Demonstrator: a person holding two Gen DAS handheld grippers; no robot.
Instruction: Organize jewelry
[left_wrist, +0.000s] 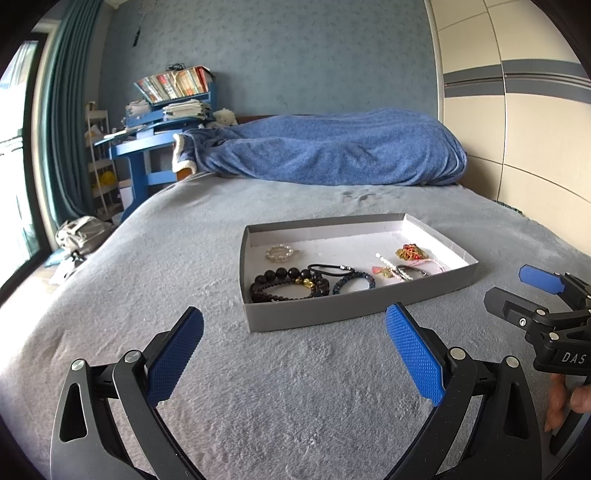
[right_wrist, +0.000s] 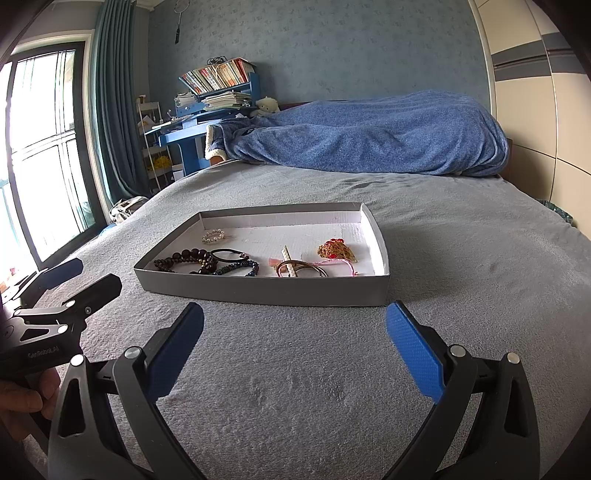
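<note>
A shallow grey cardboard tray (left_wrist: 343, 314) (right_wrist: 266, 291) with a white floor lies on the grey bed cover. In it lie dark bead bracelets (left_wrist: 284, 282) (right_wrist: 188, 258), a pearl ring clip (left_wrist: 279, 254) (right_wrist: 213, 236), black hair ties (left_wrist: 330, 268) (right_wrist: 229, 254), a blue bead bracelet (left_wrist: 354, 282), a pink cord with metal rings (left_wrist: 410, 271) (right_wrist: 303, 267) and a gold-and-red brooch (left_wrist: 410, 253) (right_wrist: 337, 250). My left gripper (left_wrist: 293, 328) is open and empty, just short of the tray's near wall. My right gripper (right_wrist: 295, 325) is open and empty, also just short of the tray.
The grey bed cover (left_wrist: 258, 387) (right_wrist: 461, 258) stretches all round the tray. A rumpled blue blanket (left_wrist: 332, 151) (right_wrist: 369, 133) lies at the bed's far end. A blue desk with books (left_wrist: 162, 110) (right_wrist: 210, 96) stands at the back left; a wardrobe (left_wrist: 517, 129) stands on the right.
</note>
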